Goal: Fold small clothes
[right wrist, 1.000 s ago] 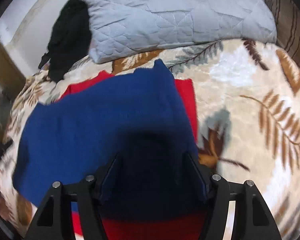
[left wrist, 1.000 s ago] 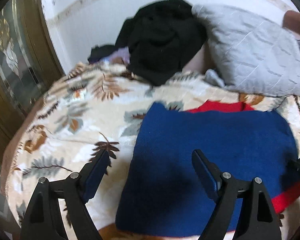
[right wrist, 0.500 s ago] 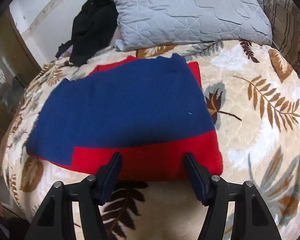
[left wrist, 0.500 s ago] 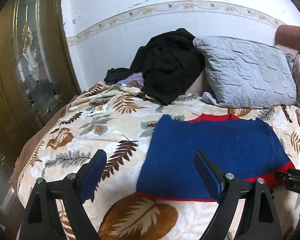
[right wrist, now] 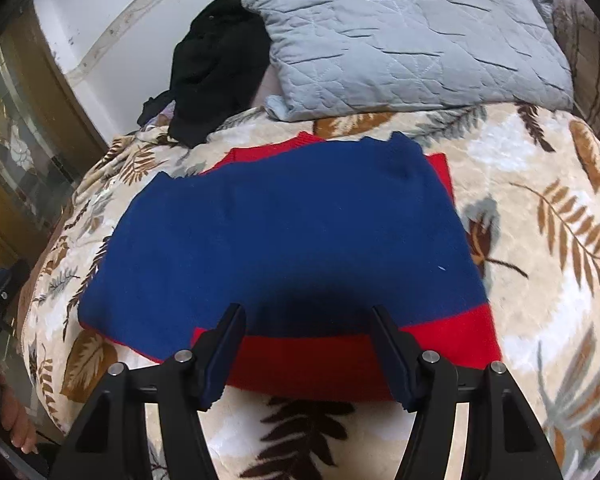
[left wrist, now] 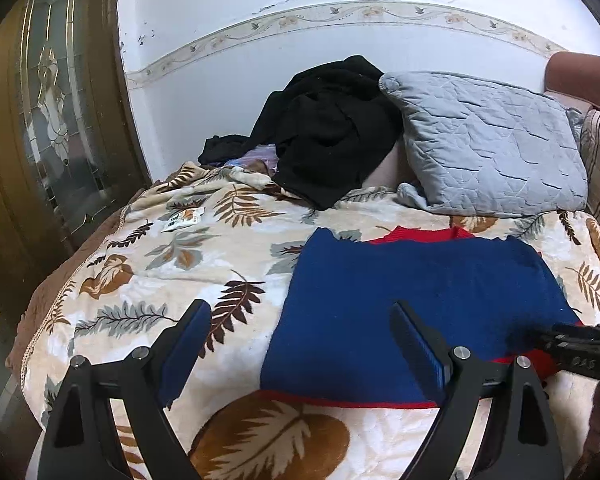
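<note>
Both grippers have pulled back from the sweater since a second ago, when they hung close over its blue cloth.

Left wrist view: the left gripper (left wrist: 300, 344) hovers with fingers spread wide and holding nothing, above the near edge of the blanket (left wrist: 148, 264). The sweater (left wrist: 420, 300) lies flat and folded, blue over red, its long axis running left to right, the red collar toward the pillow (left wrist: 488, 144). Black clothes (left wrist: 332, 128) are heaped by the wall.

Right wrist view: the right gripper (right wrist: 308, 348) is also spread and holds nothing, over the sweater's (right wrist: 292, 240) red near edge. The garment stretches crosswise on the blanket (right wrist: 540, 240), well short of the pillow (right wrist: 412, 36).
</note>
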A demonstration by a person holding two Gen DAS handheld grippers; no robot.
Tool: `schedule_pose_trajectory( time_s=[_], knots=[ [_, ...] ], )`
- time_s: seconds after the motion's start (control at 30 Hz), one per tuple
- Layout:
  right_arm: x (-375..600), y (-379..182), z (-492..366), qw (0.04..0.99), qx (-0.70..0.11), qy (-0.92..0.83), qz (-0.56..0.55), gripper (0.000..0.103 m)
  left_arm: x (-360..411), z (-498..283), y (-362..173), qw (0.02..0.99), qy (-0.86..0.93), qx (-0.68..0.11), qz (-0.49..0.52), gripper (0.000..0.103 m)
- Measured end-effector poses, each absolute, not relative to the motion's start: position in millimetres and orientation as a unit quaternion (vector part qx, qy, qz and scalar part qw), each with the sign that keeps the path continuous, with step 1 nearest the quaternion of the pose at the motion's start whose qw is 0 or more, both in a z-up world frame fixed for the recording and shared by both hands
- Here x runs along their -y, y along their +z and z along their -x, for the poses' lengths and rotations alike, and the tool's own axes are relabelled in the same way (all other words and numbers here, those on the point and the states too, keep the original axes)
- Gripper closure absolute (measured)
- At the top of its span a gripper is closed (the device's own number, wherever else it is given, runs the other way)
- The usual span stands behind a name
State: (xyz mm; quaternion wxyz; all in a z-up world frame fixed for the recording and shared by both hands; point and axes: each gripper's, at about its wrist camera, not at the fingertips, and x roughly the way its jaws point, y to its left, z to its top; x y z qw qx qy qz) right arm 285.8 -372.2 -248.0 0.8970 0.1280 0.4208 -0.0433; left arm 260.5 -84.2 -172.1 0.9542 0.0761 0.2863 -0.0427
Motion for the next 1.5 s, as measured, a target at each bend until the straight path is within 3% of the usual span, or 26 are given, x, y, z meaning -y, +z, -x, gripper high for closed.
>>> schedule_pose_trajectory(
  time_s=[0.17,0.53,1.5],
  knots=[
    [373.1,-277.3,-302.1,0.872,-0.47,-0.049,-0.125,0.036,85.7,-260.6,-170.0,0.953,-0.033,-0.29,-0.084,0.012],
    [369.0,-250.9,-284.4,0.895,-0.417,-0.007,-0.157,0.036,37.6,-268.4,-161.7,0.95,0.065,-0.302,-0.04,0.012],
    [358.3,-246.2,-279.6,0.899,-0.406,0.021,-0.164,0.036,-91.4,-267.9,-151.9,0.938,0.195,-0.283,0.051,0.012]
  ],
)
